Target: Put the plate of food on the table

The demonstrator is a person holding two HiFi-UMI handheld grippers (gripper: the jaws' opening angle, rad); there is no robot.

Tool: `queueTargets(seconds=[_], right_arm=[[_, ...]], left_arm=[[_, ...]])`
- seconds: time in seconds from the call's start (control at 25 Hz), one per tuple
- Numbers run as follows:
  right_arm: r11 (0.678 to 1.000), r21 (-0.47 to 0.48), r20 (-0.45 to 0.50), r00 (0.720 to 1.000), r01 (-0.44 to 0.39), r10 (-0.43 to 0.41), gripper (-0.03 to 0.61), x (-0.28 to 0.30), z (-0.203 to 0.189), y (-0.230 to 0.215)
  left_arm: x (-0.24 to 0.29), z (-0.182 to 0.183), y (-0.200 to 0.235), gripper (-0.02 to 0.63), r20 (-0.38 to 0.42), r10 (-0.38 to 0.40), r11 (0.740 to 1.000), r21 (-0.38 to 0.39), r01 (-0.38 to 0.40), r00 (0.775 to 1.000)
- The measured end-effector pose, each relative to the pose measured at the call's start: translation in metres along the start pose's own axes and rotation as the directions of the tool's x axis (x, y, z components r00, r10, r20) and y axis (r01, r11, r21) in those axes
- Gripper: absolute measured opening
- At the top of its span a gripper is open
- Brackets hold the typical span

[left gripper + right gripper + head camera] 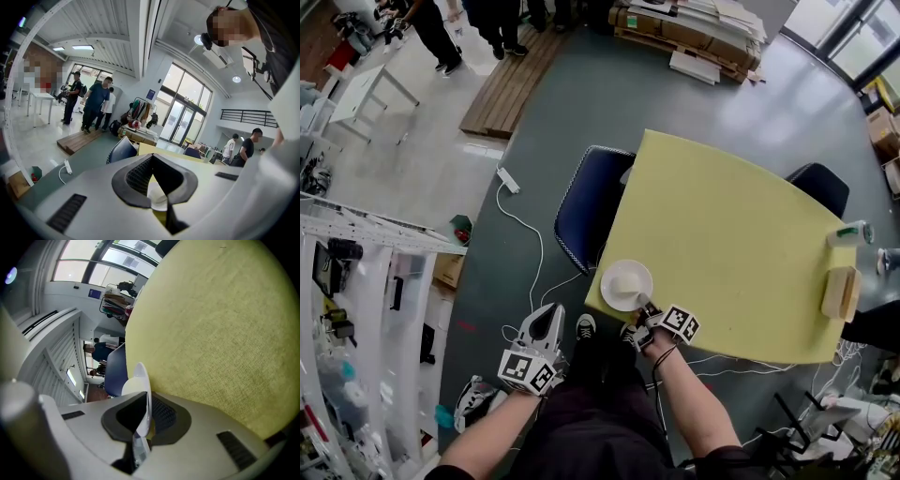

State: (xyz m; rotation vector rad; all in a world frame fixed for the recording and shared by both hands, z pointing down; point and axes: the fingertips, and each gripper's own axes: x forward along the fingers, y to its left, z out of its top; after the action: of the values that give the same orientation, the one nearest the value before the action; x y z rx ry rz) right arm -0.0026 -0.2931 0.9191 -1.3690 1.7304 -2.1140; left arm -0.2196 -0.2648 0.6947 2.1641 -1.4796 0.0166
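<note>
- Right tongs: clenched on the near rim of the plate, which passes edge-on between the pads.
- Left tongs: tips pressed together with nothing between them, held off the bench over the floor and pointing toward the plate.
- Plate: white and round, bearing a pale mound of food. It sits at the near left corner of the bench, close to the edge; contact with the surface cannot be told.
- Bench: yellow top, with a bottle and a pale block near its right edge.
- Chair: dark blue, against the bench's left side, just beyond the plate.
</note>
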Motion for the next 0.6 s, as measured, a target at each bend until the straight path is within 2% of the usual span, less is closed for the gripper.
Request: queueTargets(seconds=[0.16, 0.32, 0.6], right_arm=[[0.997, -0.045, 0.015, 0.998, 0.060, -0.060, 0.029, -0.002, 0.000, 0.000], [0.987, -0.086, 0.032, 0.991, 0.136, -0.133, 0.085, -0.003, -0.001, -0.002], [0.931, -0.219, 0.093, 0.956, 0.291, -0.277, 0.109, -0.013, 0.002, -0.012]], left_arm=[[0.000, -0.003, -0.003, 0.008, -0.009, -0.010, 1.000, 0.008, 0.010, 1.000], [0.001, -0.006, -0.001, 0.008, -0.014, -0.010, 1.000, -0.001, 0.010, 1.000], [0.003, -0.008, 0.000, 0.008, -0.028, -0.009, 1.000, 0.006, 0.010, 1.000]])
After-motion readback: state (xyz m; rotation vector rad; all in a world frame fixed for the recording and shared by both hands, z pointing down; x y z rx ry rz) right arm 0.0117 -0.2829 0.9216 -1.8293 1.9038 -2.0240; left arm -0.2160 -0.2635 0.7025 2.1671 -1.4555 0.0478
